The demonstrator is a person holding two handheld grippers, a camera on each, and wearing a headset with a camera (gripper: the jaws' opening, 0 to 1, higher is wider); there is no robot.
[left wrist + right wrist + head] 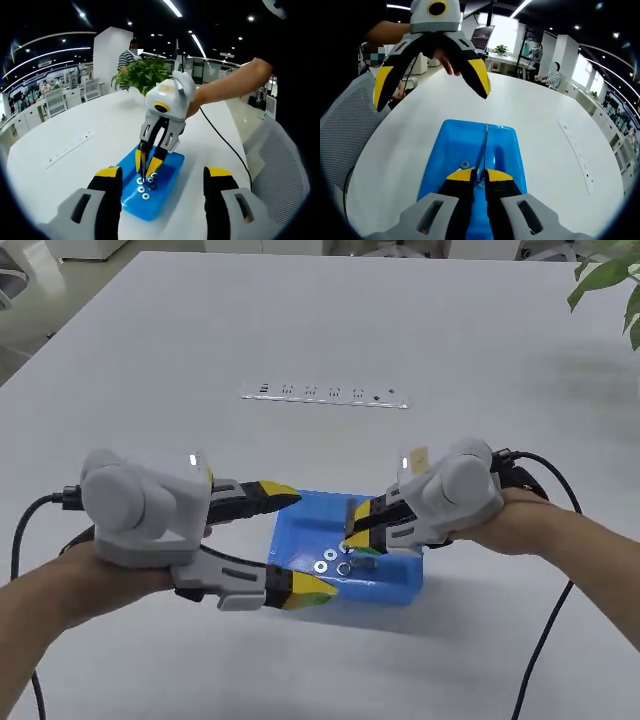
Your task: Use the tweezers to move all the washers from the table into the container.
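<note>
Head view: white table (pixel 200 330), power strip (pixel 325 394), plant (pixel 608 278).

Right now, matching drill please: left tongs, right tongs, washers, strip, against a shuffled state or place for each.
Things:
1. left tongs
2. right tongs
3. washers
4. strip

State or place:
A. shut on tweezers
B. inside the blue tray
C. open wide
D. lying beyond the tray, far from both tongs

Pairs: 1-C, 2-A, 3-B, 4-D
</note>
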